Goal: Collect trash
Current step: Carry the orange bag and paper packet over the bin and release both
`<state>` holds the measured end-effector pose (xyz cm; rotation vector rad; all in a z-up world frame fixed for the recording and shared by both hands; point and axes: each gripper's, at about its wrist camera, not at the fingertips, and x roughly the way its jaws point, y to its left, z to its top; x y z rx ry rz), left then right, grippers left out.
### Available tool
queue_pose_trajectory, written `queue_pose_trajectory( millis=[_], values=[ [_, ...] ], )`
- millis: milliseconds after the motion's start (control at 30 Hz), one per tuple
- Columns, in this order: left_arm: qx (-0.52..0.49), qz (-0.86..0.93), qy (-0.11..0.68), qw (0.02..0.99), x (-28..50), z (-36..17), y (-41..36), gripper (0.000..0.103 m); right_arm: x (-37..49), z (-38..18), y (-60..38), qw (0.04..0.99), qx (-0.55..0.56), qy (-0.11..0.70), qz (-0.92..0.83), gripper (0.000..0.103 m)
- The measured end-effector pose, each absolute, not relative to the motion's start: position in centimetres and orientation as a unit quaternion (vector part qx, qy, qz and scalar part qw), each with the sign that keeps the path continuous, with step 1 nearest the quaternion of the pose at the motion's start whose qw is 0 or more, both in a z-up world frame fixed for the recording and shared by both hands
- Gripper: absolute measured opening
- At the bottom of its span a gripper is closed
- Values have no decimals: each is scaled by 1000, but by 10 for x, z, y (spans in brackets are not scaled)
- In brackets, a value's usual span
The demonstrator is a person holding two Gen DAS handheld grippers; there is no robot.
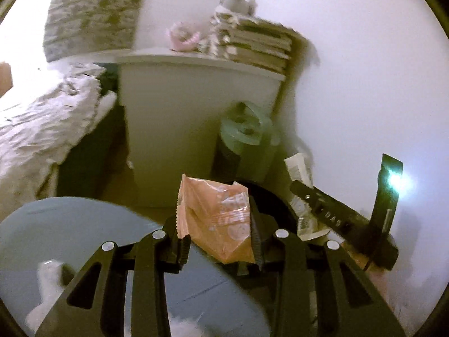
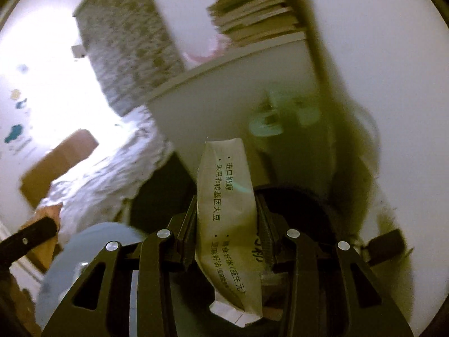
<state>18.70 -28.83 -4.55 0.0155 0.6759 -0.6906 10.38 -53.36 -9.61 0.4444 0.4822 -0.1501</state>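
White walls and a white cabinet (image 1: 196, 129) fill the background. Left gripper (image 1: 219, 241) clamps an orange snack wrapper (image 1: 216, 219), crinkled, long axis pointing up-frame. Right gripper (image 2: 227, 241) clamps a pale printed sachet (image 2: 227, 210), also lengthwise. Dark bin opening (image 1: 277, 205) lies just beyond both; green-lined bin (image 1: 247, 129) stands farther, upper centre.

Left tool (image 1: 219, 241) clamped on a wrapper, right tool (image 2: 228, 238) likewise, both angled downward
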Motion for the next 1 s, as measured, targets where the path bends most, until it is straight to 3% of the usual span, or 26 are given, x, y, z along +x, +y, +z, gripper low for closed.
queue_pose_trajectory(
  millis=[267,667,867,1000],
  values=[
    [29,-354,382,853,220,-92,-362,36,142,-127,-573,934,219,267,-90,39],
    [43,-352,417,837,246,-118,-394,36,158,-155,-570,928,200,301,-92,39],
    [52,-352,416,837,245,-120,-396,41,156,-157,-571,926,206,301,-93,39],
    [53,-349,412,840,245,-121,-395,50,155,-157,-571,925,207,304,-91,40]
  ],
)
